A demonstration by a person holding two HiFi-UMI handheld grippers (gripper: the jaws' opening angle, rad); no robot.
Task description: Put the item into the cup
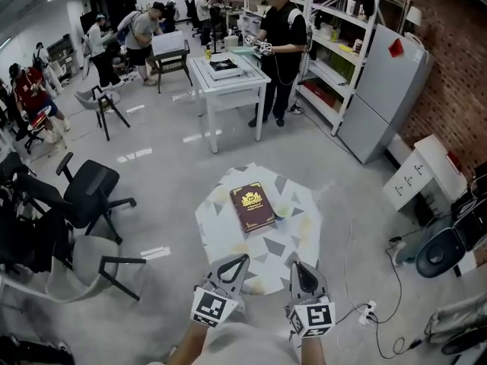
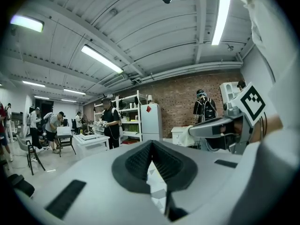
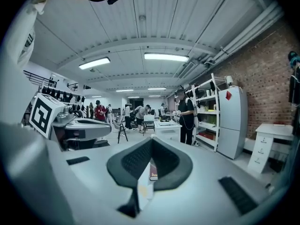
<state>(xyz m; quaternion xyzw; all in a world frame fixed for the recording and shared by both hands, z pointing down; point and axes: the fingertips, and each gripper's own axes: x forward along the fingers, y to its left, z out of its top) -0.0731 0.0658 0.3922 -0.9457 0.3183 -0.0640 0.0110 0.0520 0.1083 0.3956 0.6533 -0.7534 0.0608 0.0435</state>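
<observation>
A glossy grey floor (image 1: 175,173) runs through an open workshop. A brick wall (image 1: 456,67) lines the right side, with a pale fridge (image 1: 388,97) and white metal shelving (image 1: 335,59) along it — a low white drawer unit (image 1: 418,169) stands nearer. A white table (image 1: 228,82) sits mid-room and a black office chair (image 1: 91,192) on the left. Tube lights (image 2: 101,58) hang under a ribbed ceiling (image 3: 154,27).

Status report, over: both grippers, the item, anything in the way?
Left gripper shut, empty. Right gripper shut, empty. Item and cup not made out; book on table.
</observation>
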